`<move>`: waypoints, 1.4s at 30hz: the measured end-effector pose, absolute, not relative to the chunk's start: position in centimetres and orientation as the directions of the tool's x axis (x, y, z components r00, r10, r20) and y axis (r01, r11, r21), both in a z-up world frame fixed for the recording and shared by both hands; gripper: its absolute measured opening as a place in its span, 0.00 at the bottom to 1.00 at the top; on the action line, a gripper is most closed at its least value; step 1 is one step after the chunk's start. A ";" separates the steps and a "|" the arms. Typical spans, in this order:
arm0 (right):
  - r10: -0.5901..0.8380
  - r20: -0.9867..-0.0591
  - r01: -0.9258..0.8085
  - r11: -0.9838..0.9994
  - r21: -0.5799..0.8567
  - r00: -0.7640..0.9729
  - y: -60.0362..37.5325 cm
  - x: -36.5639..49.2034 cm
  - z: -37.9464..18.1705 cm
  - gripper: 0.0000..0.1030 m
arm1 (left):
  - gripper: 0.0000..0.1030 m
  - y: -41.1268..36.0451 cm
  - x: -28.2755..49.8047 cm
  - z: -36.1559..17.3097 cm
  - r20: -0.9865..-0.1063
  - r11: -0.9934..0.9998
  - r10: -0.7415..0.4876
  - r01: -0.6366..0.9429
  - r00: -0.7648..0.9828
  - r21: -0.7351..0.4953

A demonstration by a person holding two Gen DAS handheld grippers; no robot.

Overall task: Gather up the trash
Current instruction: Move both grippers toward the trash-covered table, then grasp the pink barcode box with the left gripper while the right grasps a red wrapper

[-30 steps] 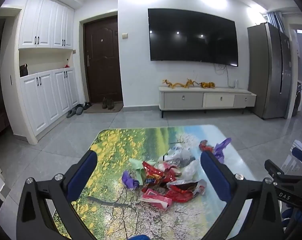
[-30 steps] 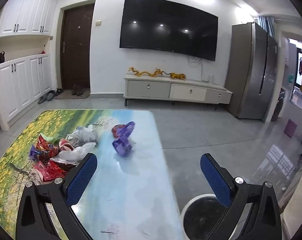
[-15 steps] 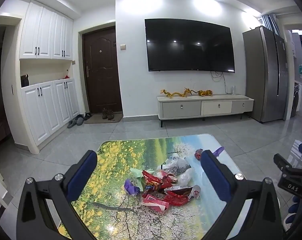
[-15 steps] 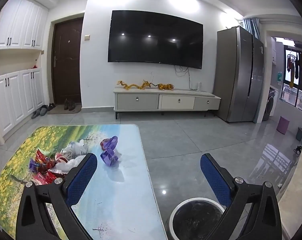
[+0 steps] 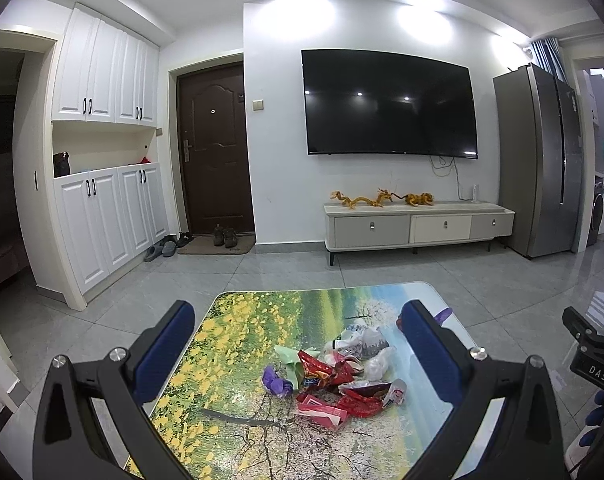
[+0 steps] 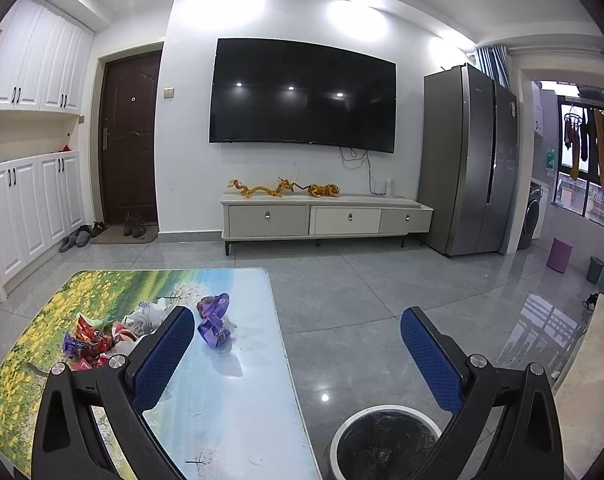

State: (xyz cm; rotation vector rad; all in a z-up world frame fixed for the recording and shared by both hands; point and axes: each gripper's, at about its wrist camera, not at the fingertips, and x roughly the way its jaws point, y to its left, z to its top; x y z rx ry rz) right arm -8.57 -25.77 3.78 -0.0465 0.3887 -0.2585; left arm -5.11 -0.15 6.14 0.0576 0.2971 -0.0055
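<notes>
Both tools spread, empty — left tool (image 5: pixel 298 344) above wrappers (image 5: pixel 333 376), right tool (image 6: pixel 298 344) above bin (image 6: pixel 385 440).

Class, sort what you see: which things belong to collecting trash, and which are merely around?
Job: crumpled red and white wrappers; purple foil wrappers; round white-rimmed black bin.

Around: landscape-print table; black wall television; golden dragon figurines; shoes by the door.

White walls carry a large black television (image 5: pixel 389 104) at frame centre, above a low drawer cabinet (image 5: pixel 417 226). A dark brown door (image 5: pixel 216 148) and white cupboards (image 5: pixel 106 168) fill the left; a steel refrigerator (image 5: pixel 541 160) stands right. Grey glossy floor tiles (image 6: pixel 381 280) reflect ceiling lights.
</notes>
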 end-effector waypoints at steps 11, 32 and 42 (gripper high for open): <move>-0.286 -0.343 0.260 0.958 -0.121 0.895 -24.9 -9.2 4.6 1.00 | 1.00 1.0 -5.3 6.1 -0.290 0.999 -0.015 0.026 0.957 0.033; -0.088 -0.411 0.061 0.995 -0.078 0.907 -22.9 -2.9 1.4 1.00 | 1.00 9.0 1.9 2.6 -0.387 0.994 0.065 -0.092 0.920 -0.051; 0.188 -0.614 -0.183 0.980 0.073 0.767 -20.2 3.2 -5.8 1.00 | 1.00 8.0 5.6 -7.3 -0.636 0.991 -0.130 0.075 0.761 -0.113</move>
